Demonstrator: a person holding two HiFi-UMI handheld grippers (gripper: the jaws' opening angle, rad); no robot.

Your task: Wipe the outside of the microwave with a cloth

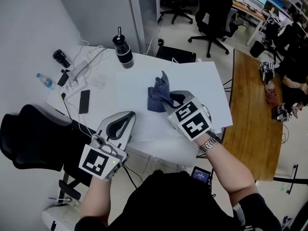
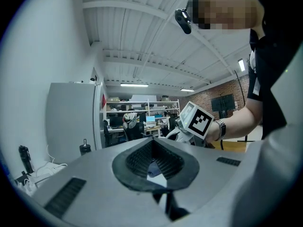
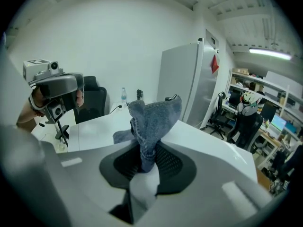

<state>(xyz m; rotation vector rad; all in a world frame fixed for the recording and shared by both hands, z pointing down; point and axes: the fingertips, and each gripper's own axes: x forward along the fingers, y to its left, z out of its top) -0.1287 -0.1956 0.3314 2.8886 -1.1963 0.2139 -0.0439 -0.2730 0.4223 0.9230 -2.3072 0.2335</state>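
Note:
A dark blue-grey cloth (image 1: 158,96) stands bunched up from my right gripper (image 1: 168,100), which is shut on its lower end over a white flat-topped block (image 1: 202,88) that may be the microwave. In the right gripper view the cloth (image 3: 150,122) rises from between the pads of the right gripper (image 3: 144,162). My left gripper (image 1: 126,117) is shut and holds nothing, at the block's near left corner. In the left gripper view the left gripper (image 2: 152,157) has its pads pressed together, with the right gripper's marker cube (image 2: 201,119) beyond them.
On the white table to the left lie a black tumbler (image 1: 123,51), a small water bottle (image 1: 45,81), a power strip with cables (image 1: 77,73) and a phone (image 1: 84,101). A black chair (image 1: 33,134) stands near left, a wooden table (image 1: 250,105) to the right.

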